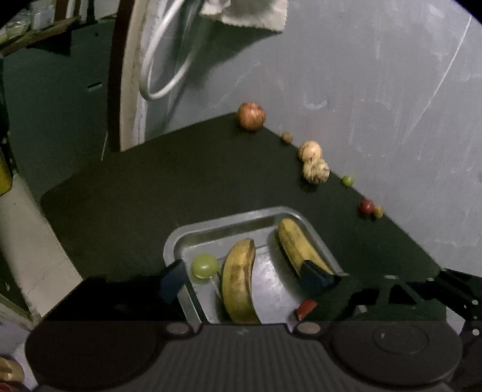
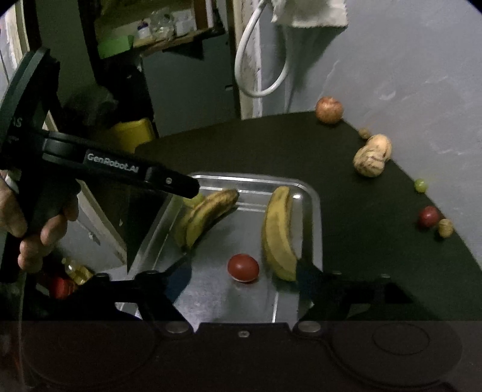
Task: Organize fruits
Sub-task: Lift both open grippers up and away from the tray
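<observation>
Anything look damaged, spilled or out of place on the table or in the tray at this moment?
Nothing spilled. The two yellow bananas in the metal tray are brown-spotted, darkened at the tips. The two pale round fruits by the wall carry dark blotches. Several small fruits, such as the red one, lie outside the tray along the black table's far edge.

Scuffed grey wall (image 1: pixel 376 75), dark tabletop (image 1: pixel 135 196), perhaps a cluttered shelf (image 2: pixel 162 27) behind.

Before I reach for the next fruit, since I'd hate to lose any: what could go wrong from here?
The round fruits along the far table edge, like the small green fruit and the red fruit, could roll away if nudged. In the tray, the loose red tomato and green fruit may roll if it's bumped. The open right gripper hangs close to a banana.
</observation>
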Demonstrator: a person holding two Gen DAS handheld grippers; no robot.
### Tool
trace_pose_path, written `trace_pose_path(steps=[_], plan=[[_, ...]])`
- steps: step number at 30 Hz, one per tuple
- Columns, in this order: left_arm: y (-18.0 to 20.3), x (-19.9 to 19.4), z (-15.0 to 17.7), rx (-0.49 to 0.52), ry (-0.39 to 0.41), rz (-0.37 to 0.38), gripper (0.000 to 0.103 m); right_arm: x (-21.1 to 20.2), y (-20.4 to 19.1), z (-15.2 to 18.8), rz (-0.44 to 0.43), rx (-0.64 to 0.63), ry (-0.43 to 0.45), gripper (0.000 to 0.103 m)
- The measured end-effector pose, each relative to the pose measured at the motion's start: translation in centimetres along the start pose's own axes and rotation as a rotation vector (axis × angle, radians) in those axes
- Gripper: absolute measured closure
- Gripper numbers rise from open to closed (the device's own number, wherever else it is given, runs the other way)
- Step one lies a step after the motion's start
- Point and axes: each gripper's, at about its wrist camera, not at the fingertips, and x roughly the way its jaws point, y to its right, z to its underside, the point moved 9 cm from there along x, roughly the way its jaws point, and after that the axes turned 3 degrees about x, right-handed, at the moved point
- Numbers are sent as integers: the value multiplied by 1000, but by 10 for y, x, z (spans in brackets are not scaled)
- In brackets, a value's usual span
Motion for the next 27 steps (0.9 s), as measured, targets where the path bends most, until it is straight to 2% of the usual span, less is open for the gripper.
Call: trace_pose_path(steps=[3,5,16,27], plan=[[2,-12,-3,-25,24,17,4,-17,-1,-5,14,13,34,5],[4,-20,-3,-29,35,19,1,-29,0,-7,29,26,52,1],[32,-52,2,-10,61,73,0,-85,13,3,138,107,100,1],[77,-61,2,112,71,172,0,-145,38,33,310,251,167,1]])
